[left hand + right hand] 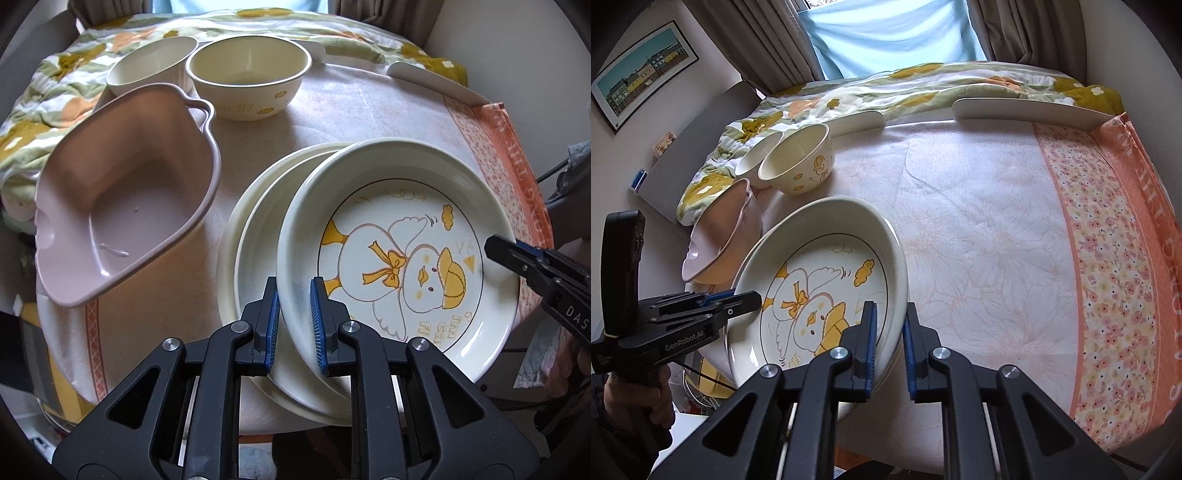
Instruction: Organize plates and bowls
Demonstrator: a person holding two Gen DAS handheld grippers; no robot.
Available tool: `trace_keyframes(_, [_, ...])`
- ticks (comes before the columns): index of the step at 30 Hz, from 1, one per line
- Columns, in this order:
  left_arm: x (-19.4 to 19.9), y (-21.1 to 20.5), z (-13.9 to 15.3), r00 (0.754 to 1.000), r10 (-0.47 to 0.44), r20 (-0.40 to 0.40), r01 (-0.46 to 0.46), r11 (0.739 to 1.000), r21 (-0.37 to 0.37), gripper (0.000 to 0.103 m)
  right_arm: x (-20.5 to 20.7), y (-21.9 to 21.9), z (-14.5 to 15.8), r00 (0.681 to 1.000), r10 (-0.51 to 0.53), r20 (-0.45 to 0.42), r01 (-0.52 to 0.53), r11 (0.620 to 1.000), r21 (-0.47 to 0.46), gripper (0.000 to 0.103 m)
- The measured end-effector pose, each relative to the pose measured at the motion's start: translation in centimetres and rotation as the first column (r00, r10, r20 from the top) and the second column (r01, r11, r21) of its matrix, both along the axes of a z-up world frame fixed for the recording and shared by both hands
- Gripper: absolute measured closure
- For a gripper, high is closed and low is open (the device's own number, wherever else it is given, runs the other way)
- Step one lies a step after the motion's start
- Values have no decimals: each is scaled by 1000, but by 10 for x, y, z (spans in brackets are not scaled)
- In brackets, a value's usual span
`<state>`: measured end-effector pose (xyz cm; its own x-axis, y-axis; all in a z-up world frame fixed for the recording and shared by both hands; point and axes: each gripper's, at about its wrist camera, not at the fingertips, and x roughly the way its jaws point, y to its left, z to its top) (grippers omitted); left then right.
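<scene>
Both hand-held grippers are clamping the same duck plate (402,266) right now. The left hand-held gripper (293,317) is pinching its near rim, blue pads pressing on both sides, and the right hand-held gripper (888,332) is gripping the opposite rim the same way. The plate is sitting tilted on top of a stack of plain cream plates (251,236) at the front of the desk (369,110), which is wearing a pale cloth with a pink floral border (1108,258). Just left of the stack, a pink heart-shaped bowl (125,199) is leaning on its side. Further back, a cream duck-print bowl (249,77) and a plain cream bowl (151,66) are standing upright, touching each other. Behind everything, a flowery quilt (55,81) is bunching up under the curtains (768,37).
</scene>
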<state>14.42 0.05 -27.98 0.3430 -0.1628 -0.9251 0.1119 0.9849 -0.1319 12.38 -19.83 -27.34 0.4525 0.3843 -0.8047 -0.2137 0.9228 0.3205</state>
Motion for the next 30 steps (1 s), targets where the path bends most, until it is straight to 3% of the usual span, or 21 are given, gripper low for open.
trace_keyframes(4, [0,-7,1,1000,-10,14,9,998,61,87,2,2,2,1000,9,11,-9,1000,-16,91])
trace_keyframes(7, [-3,-18,3,999,-34,37,27,986,162,87,1,3,1,1000,14,17,-14,1000,-27,91])
trace_keyframes(15, [-13,-44,4,989,-117,90,70,909,411,86,-1,11,-1,999,14,30,-12,998,-56,91])
trace_keyframes(22, [-14,-38,4,988,-114,106,56,894,445,86,-3,22,-8,999,6,35,-2,994,-108,91])
trace_keyframes(30, [-14,-35,4,988,-110,108,53,901,430,86,-5,28,-9,999,2,54,6,990,-143,91])
